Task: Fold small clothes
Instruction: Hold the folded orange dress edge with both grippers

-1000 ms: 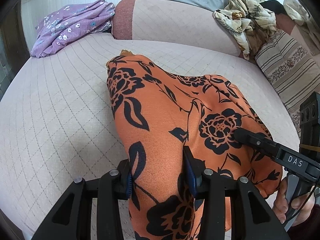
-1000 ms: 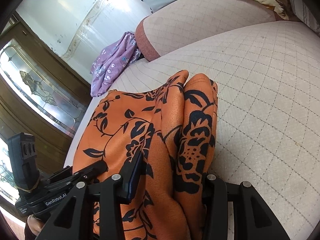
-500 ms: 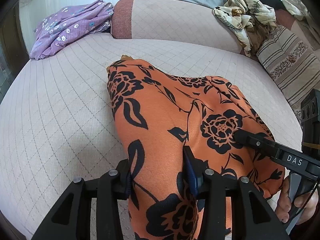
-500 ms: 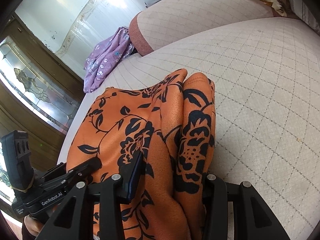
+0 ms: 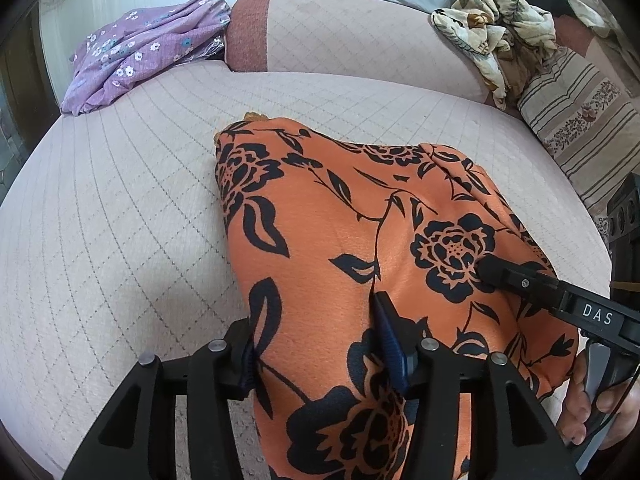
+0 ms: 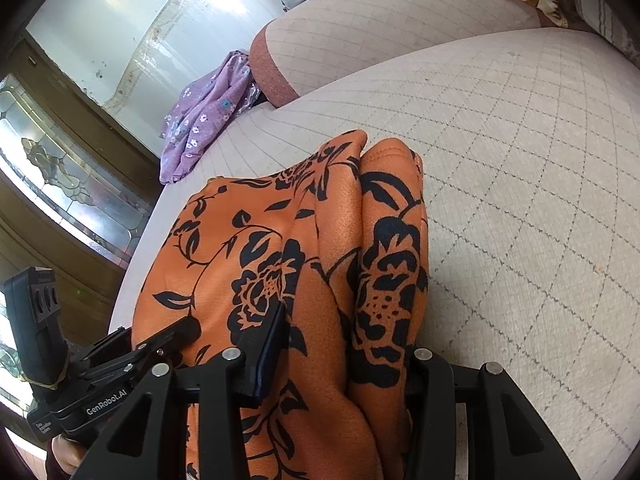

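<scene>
Lying on the quilted cushion [image 5: 120, 208], the orange flowered garment [image 5: 328, 216] runs back toward both grippers. Left wrist view: left gripper [image 5: 316, 344] has cloth bunched between its blue pads; jaws are opening, at a middling gap, and the fabric fills that gap against both pads. Right gripper [image 5: 496, 270] comes in from the right, one finger laid on a black rose print; a hand [image 5: 592, 404] grips its handle below. Purple flowered cloth [image 5: 140, 52] lies at the far left corner, crumpled cream cloth [image 5: 496, 28] on the backrest, striped pillow [image 5: 580, 120] at right.

Right wrist view: right gripper [image 6: 340, 352] is clamped at a moderate gap on a thick folded ridge of the garment [image 6: 280, 240]. Left gripper [image 6: 168, 340] pokes in at lower left, tips under cloth — hard to read there. Leaded glass panel [image 6: 60, 176] behind.
</scene>
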Motion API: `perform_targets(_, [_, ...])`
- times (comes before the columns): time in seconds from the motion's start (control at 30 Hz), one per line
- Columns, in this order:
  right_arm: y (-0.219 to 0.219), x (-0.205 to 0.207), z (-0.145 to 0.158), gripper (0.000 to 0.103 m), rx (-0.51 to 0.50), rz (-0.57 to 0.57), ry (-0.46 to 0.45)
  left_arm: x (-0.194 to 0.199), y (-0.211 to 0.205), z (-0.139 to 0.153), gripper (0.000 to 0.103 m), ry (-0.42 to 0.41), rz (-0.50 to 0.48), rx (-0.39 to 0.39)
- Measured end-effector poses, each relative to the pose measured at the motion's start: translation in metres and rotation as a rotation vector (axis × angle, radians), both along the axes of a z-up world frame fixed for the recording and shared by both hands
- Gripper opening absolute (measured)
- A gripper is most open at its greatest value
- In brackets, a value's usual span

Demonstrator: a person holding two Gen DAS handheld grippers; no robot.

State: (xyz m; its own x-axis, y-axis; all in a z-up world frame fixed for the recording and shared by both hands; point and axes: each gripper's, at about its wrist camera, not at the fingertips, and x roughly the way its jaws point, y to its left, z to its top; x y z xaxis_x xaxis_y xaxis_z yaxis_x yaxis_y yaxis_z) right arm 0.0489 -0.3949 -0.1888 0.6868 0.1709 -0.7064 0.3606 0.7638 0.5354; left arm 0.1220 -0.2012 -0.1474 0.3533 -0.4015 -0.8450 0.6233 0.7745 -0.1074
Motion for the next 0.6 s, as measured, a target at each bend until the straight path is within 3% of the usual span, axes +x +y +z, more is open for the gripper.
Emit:
perform_targets(0.2, [-0.003, 0.004, -0.007, 0.052, 0.021, -0.008, 0.015, 0.002, 0.001, -0.004, 0.062, 0.006, 0.005, 0.002])
perform_targets(0.47, [-0.008, 0.002, -0.012, 0.067, 0.022, -0.023, 0.038, 0.0, 0.003, -0.005, 0.073, -0.026, 0.002, 0.026])
perform_targets(0.6, [-0.008, -0.004, -0.009, 0.069, 0.016, -0.035, 0.052, -0.002, 0.009, -0.003, 0.077, -0.027, 0.008, 0.033])
